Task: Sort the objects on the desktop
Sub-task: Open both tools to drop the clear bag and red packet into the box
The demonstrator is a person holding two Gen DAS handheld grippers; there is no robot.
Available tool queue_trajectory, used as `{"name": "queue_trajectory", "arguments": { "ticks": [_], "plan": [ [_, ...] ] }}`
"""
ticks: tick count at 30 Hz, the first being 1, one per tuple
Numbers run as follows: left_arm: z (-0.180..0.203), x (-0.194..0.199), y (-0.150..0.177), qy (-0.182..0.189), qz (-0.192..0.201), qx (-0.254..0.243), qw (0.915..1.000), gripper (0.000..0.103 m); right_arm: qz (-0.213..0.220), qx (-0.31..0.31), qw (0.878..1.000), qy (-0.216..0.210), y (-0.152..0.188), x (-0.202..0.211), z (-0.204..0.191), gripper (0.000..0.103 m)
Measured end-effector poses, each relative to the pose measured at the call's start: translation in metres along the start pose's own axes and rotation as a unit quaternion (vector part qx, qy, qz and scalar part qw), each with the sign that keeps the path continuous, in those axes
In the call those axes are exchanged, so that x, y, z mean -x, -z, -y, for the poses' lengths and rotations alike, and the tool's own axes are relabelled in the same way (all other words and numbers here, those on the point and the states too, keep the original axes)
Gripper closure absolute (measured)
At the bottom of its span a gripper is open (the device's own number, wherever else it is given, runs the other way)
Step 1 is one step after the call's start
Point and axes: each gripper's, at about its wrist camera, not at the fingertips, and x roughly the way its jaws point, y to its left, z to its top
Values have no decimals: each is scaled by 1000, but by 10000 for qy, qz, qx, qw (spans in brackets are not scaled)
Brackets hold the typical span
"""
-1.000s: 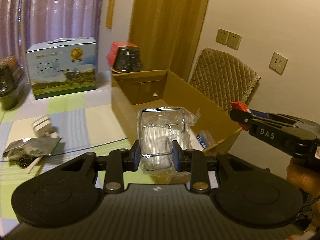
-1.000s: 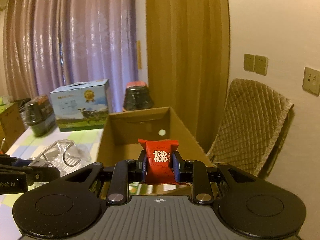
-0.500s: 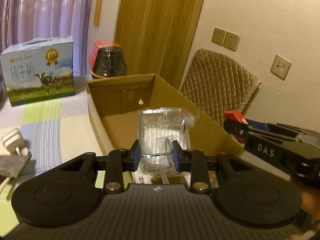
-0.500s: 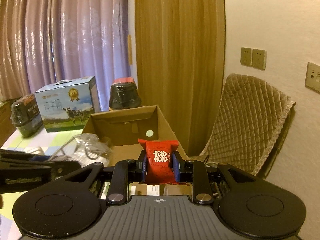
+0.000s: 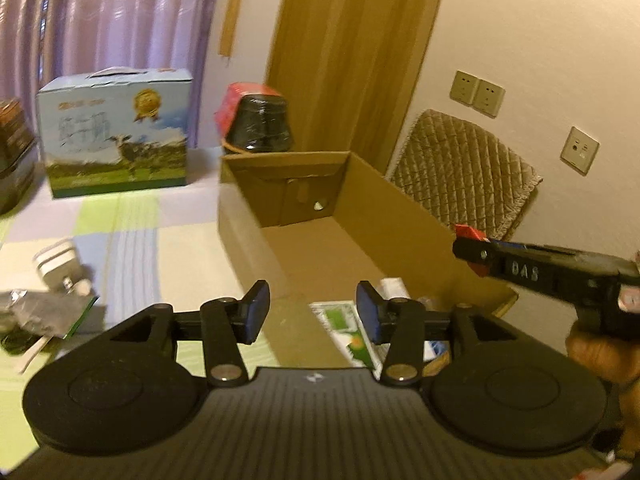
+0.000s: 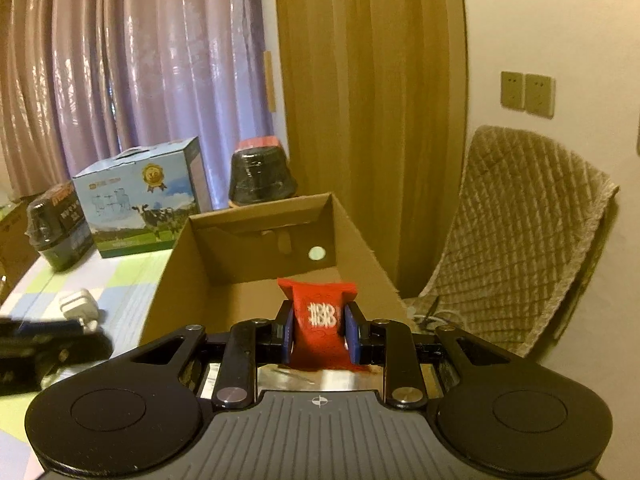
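Our left gripper (image 5: 312, 312) hangs spread apart and bare above the open brown cardboard box (image 5: 404, 216). Our right gripper (image 6: 319, 330) clamps a small red foil packet (image 6: 319, 312) over the box's near end (image 6: 184, 276).

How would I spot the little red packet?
Find the big open cardboard box on the checked table. Just above its near end, the right gripper pinches a red packet. It alone is bright red with a white emblem.
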Motion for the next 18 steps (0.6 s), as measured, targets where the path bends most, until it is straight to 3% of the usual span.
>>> {"name": "queue_trajectory", "arguments": {
  "ticks": [2, 4, 6, 11, 14, 18],
  "plan": [
    [-6, 7, 4, -57, 2, 60, 10000, 58, -36, -55, 9999, -111, -3, -4, -1, 78],
    [-11, 17, 9, -108, 17, 67, 9999, 53, 21, -93, 9999, -102, -5, -2, 0, 59],
    [-15, 25, 13, -175, 41, 69, 9998, 52, 75, -154, 9998, -74, -6, 3, 2, 50],
    [-26, 44, 23, -276, 31, 240, 9993, 43, 78, -247, 9996, -87, -2, 20, 3, 46],
    [-31, 59, 30, -345, 28, 303, 9989, 41, 108, -357, 9993, -83, 1, 35, 0, 37],
    [-38, 83, 40, -473, 67, 404, 9980, 30, 190, -465, 9985, -213, 3, 58, -13, 29]
  ]
}}
